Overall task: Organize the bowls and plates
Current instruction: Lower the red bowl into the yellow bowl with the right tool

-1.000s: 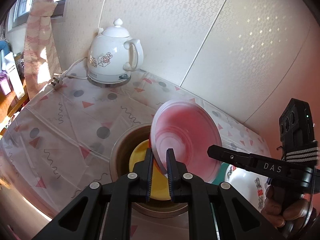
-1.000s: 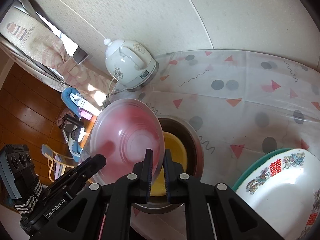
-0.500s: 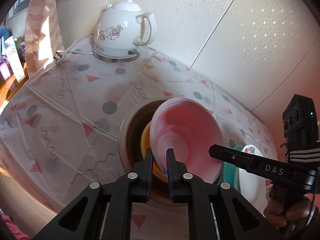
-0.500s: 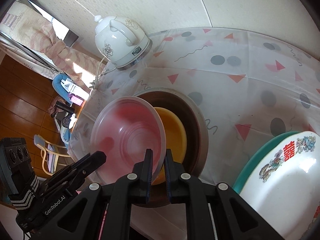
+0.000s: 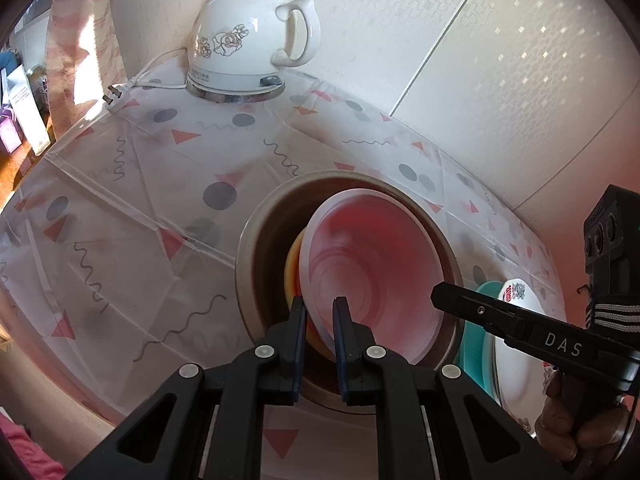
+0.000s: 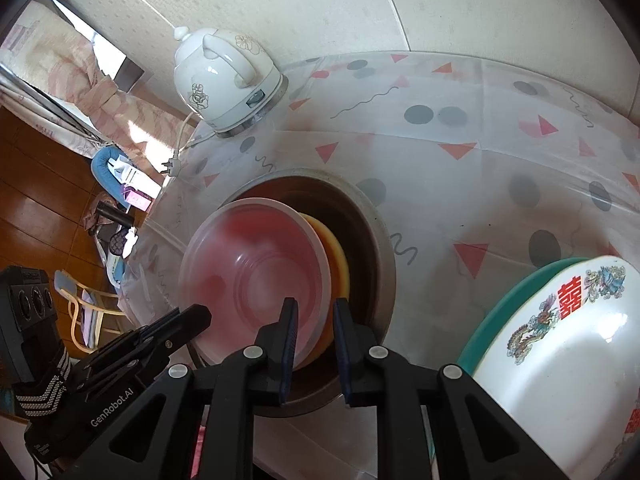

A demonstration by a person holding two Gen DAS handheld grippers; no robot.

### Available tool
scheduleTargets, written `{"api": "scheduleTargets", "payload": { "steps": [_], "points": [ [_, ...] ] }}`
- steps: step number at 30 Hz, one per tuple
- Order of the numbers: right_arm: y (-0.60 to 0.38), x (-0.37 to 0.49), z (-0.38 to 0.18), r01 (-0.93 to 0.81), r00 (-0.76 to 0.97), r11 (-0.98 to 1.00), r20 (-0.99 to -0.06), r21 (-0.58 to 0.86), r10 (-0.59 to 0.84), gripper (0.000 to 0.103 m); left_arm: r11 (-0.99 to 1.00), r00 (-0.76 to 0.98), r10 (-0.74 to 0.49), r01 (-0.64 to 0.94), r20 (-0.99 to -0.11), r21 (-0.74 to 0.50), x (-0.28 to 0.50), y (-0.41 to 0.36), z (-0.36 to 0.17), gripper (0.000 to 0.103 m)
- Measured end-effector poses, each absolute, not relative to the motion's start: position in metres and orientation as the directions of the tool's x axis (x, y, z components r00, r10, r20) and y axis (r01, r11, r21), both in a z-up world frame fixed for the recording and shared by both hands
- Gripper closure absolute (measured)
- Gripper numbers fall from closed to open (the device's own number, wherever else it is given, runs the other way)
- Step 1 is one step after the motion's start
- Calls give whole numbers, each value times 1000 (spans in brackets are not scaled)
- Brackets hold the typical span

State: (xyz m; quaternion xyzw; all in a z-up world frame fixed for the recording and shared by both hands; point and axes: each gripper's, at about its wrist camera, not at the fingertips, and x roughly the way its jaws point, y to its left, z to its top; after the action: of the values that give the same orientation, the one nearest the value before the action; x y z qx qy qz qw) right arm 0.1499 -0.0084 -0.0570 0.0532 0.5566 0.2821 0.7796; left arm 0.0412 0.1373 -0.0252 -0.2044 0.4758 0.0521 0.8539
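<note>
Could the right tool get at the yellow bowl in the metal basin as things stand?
Probably not directly. The pink bowl sits over the yellow bowl in the metal basin, leaving only an edge exposed. The right tool, jaws opening, straddles the pink bowl's rim; the left tool grips it.

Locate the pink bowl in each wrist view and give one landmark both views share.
Left wrist: the pink bowl sits right of centre, tilted inside the big metal bowl, its near rim between this gripper's jaws.
Right wrist: the pink bowl sits left of centre, low, its rim between this gripper's opening jaws.
Shared landmark: the white kettle, top centre in the left wrist view, upper left in the right wrist view.
</note>
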Motion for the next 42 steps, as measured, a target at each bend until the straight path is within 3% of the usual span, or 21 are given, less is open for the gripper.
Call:
{"api": "scheduleTargets", "payload": {
  "steps": [6, 16, 37, 42],
  "points": [
    [-8, 149, -51, -411, 266, 842, -837, 350, 478, 91, 909, 549, -99, -290, -830, -300, 41, 139, -22, 90],
    [-1, 148, -57, -433, 287, 857, -859, 279, 424, 91, 928, 534, -29, -300, -845, -221, 50, 133, -32, 90],
    [-6, 149, -62, -411, 274, 854, -849, 320, 451, 90, 944, 542, 38, -296, -839, -148, 51, 125, -31, 90],
    [-10, 148, -60, -402, 269, 845, -837, 352, 476, 84, 939, 544, 49, -310, -837, -146, 47, 127, -30, 90]
  ]
}}
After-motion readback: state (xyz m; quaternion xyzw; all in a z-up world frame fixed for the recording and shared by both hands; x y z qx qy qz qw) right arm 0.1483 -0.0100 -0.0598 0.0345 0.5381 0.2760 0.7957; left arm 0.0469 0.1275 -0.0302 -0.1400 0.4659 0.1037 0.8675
